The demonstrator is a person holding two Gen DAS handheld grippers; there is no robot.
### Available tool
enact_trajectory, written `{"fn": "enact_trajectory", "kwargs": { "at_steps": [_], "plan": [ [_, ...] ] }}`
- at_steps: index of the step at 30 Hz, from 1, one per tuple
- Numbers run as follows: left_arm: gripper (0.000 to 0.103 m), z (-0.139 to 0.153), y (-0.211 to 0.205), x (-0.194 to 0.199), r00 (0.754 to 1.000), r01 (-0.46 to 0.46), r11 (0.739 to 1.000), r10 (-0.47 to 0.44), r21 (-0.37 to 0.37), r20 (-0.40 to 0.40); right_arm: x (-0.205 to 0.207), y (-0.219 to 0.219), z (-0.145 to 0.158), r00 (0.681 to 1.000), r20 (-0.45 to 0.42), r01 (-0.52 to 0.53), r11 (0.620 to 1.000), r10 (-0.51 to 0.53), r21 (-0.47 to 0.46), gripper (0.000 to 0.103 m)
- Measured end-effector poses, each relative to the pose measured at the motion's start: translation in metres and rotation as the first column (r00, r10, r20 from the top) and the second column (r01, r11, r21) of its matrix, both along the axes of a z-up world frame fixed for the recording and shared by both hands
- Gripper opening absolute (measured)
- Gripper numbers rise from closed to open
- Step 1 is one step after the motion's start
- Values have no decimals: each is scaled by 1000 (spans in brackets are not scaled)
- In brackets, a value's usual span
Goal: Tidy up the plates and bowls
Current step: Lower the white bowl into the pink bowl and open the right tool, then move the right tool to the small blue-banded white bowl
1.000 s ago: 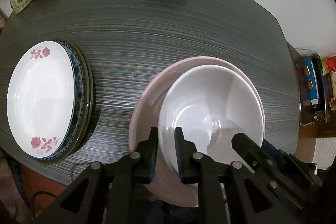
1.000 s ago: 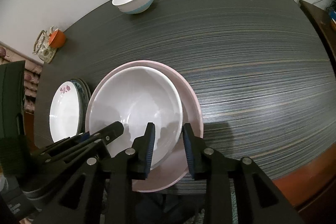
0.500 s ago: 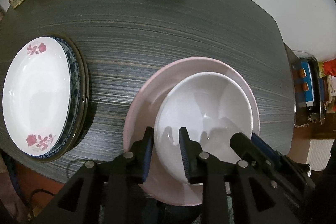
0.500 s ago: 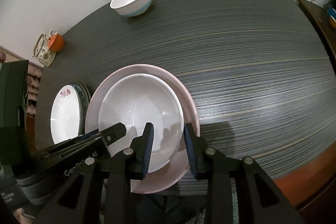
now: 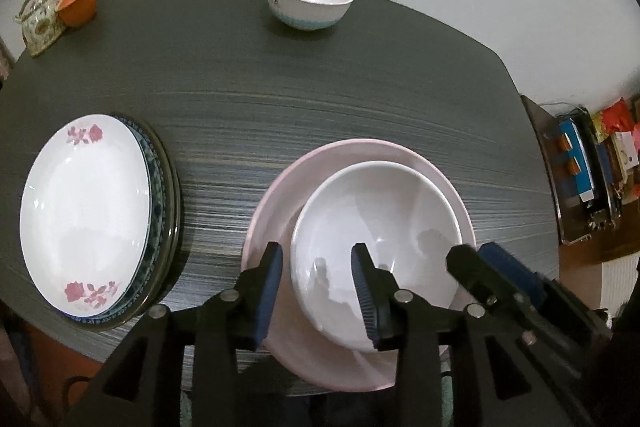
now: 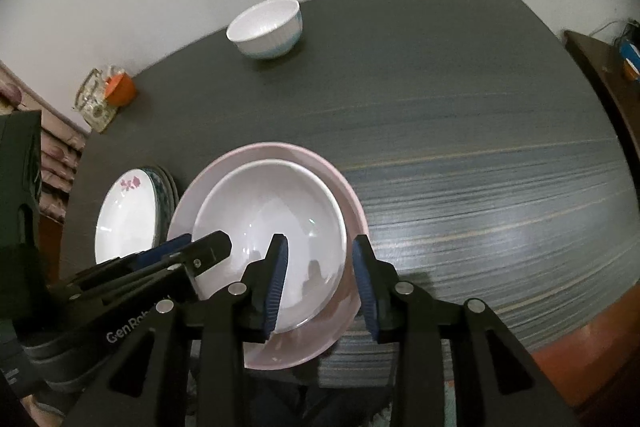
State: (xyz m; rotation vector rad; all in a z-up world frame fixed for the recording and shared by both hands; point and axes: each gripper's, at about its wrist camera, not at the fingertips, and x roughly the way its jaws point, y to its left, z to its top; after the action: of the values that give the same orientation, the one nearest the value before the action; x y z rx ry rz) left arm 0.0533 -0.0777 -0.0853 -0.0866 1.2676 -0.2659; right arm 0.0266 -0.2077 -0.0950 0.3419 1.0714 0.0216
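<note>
A large white bowl [image 5: 380, 227] [image 6: 272, 219] rests inside a wide pink plate [image 5: 272, 207] [image 6: 276, 151] near the table's front edge. My left gripper [image 5: 318, 285] straddles the bowl's left rim. Its jaws are opening and the pads stand clear of the rim. My right gripper [image 6: 320, 285] straddles the right rim the same way, its jaws opening too. A small white bowl with a blue band [image 5: 310, 3] [image 6: 266, 27] stands at the far edge. A rose-printed white plate [image 5: 84, 207] [image 6: 126, 223] tops a stack of blue-patterned plates on the left.
The dark striped table [image 5: 320, 99] holds a patterned teapot [image 5: 40, 19] and an orange cup [image 5: 78, 5] at its far left corner. A low shelf with boxes [image 5: 580, 179] stands off the table's right side. A pale wall lies behind.
Both grippers' jaws have spread apart off the white bowl's rim. The bowl has come down from a raised tilt and now lies level in the pink plate. Both views have tipped up a little.
</note>
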Motion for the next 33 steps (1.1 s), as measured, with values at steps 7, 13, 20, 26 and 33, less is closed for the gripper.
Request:
{"fn": "enact_trajectory", "kwargs": {
  "at_steps": [7, 13, 20, 26, 33],
  "plan": [
    [43, 8, -2, -9, 996, 27, 1000, -26, -10, 82, -9, -11, 7, 995, 96, 16, 1000, -17, 16, 38],
    [43, 11, -4, -15, 995, 20, 1000, -21, 6, 102, -11, -7, 13, 993, 119, 6, 1000, -5, -7, 39],
    [43, 18, 1, -22, 988, 8, 1000, -10, 11, 154, -14, -3, 18, 991, 135, 15, 997, -5, -76, 53],
    [43, 25, 9, -20, 981, -25, 1000, 22, 14, 193, -14, -5, 25, 988, 156, 19, 995, -4, -94, 53],
    [43, 26, 19, -4, 977, -71, 997, 65, 19, 201, -5, -8, 32, 985, 173, 9, 993, 13, -122, 58]
  ]
}}
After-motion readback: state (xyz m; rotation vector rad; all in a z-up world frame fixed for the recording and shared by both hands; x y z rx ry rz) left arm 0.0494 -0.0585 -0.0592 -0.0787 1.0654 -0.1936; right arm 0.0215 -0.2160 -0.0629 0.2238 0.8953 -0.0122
